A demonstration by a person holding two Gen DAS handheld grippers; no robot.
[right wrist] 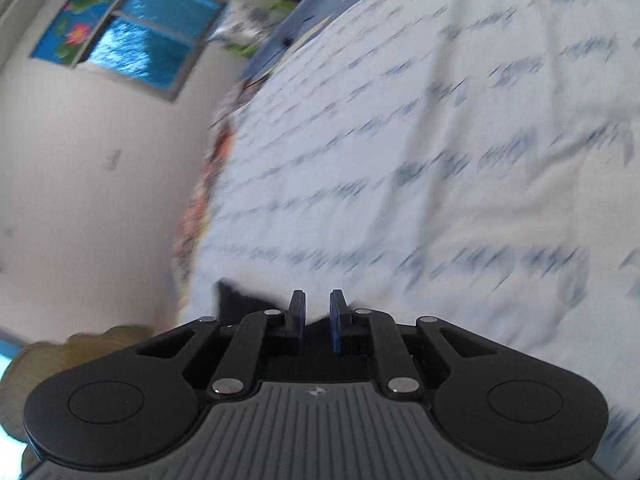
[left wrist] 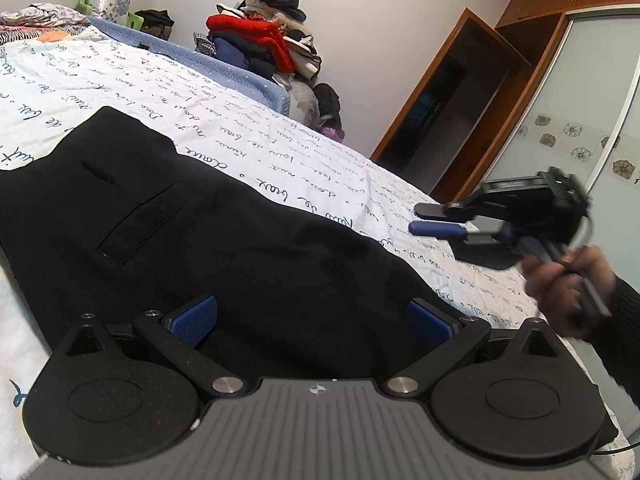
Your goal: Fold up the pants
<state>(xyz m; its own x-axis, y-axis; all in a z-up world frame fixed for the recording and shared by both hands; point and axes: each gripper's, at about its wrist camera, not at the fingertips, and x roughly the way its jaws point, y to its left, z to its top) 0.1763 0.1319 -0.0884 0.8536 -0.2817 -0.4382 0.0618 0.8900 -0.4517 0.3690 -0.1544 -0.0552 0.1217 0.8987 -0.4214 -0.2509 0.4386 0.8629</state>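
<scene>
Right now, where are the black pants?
In the left wrist view, the black pants lie flat on the script-print bedspread, directly ahead of the left gripper, with the right gripper off their right edge.

The pants (left wrist: 224, 240) lie flat on the bed (left wrist: 280, 152), right under and ahead of my left gripper (left wrist: 312, 320). My right gripper (left wrist: 420, 218) hangs over the bed to the right of the pants, apart from them. Behind the bed, a clothes pile (left wrist: 264, 40) sits against the wall. A door (left wrist: 436, 120) and wardrobe (left wrist: 560, 128) stand further right.
</scene>
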